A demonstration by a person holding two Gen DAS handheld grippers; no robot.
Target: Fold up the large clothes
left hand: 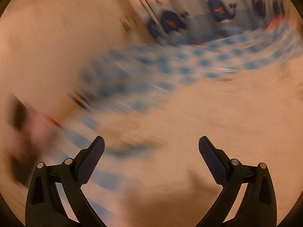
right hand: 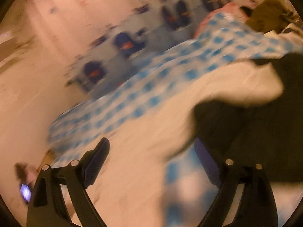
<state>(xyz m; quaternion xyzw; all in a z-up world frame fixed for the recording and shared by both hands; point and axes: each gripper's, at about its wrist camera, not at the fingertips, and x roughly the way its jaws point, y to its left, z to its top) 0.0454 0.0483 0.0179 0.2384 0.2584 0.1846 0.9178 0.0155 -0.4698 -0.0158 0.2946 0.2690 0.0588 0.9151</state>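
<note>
Both views are blurred by motion. A large cream garment (left hand: 198,117) lies spread on a blue-and-white checked cloth (left hand: 189,62). My left gripper (left hand: 151,143) hovers over the cream fabric with its jaws wide apart and nothing between them. In the right wrist view the same cream garment (right hand: 151,124) runs across the checked cloth (right hand: 151,79), and a dark garment (right hand: 246,132) lies over its right side. My right gripper (right hand: 153,147) is open above the cream fabric, holding nothing; its right finger (right hand: 206,162) sits against the edge of the dark garment.
A sheet printed with dark blue and orange figures (right hand: 125,43) lies beyond the checked cloth. At the far right sit a pink item (right hand: 229,9) and an olive-brown one (right hand: 265,15). A lit phone screen (right hand: 25,193) shows at the lower left.
</note>
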